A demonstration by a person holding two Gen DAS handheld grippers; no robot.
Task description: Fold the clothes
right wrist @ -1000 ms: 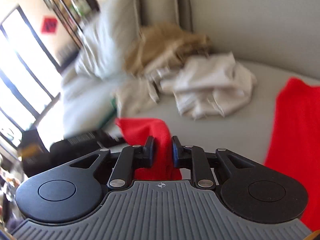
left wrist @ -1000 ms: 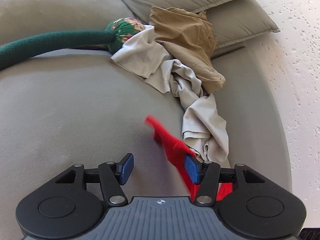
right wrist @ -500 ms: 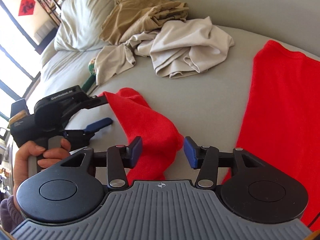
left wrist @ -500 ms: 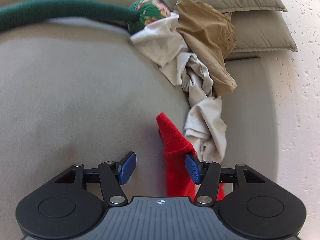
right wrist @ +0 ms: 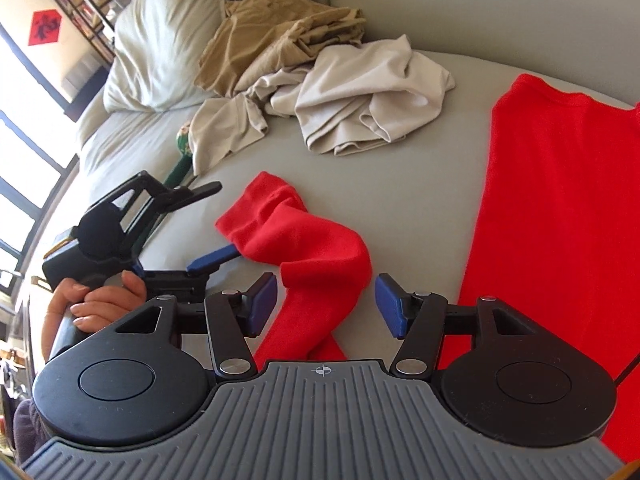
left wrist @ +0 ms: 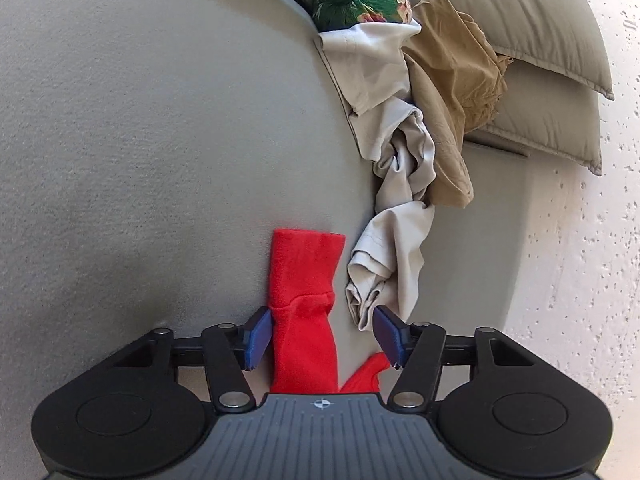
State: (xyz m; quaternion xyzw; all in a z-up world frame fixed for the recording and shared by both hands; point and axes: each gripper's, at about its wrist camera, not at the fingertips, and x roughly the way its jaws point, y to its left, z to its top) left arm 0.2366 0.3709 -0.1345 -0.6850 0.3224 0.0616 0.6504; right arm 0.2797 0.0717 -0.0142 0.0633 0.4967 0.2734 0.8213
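The red sleeve point(left wrist: 302, 300) lies flat on the grey sofa cushion point(left wrist: 140, 140), running from the near edge away toward the far side. The left gripper point(left wrist: 322, 338) hovers low over it with its blue pads spread wide; the left pad point(left wrist: 258, 338) sits just beside the sleeve's left edge, while the right pad is apart from it, near the crumpled beige garment point(left wrist: 396, 208). Nothing is pinched.

In the right wrist view, the right gripper point(right wrist: 326, 304) is likewise spread, its pads standing on either side of the sleeve's bent part point(right wrist: 316, 256) without clamping it. The main red body of the shirt point(right wrist: 560, 220) lies flat to the right. A hand point(right wrist: 92, 304) holds the left gripper at the left, near the sleeve's cuff. The tan garment point(right wrist: 276, 36) and a pillow point(right wrist: 160, 44) lie at the far side.
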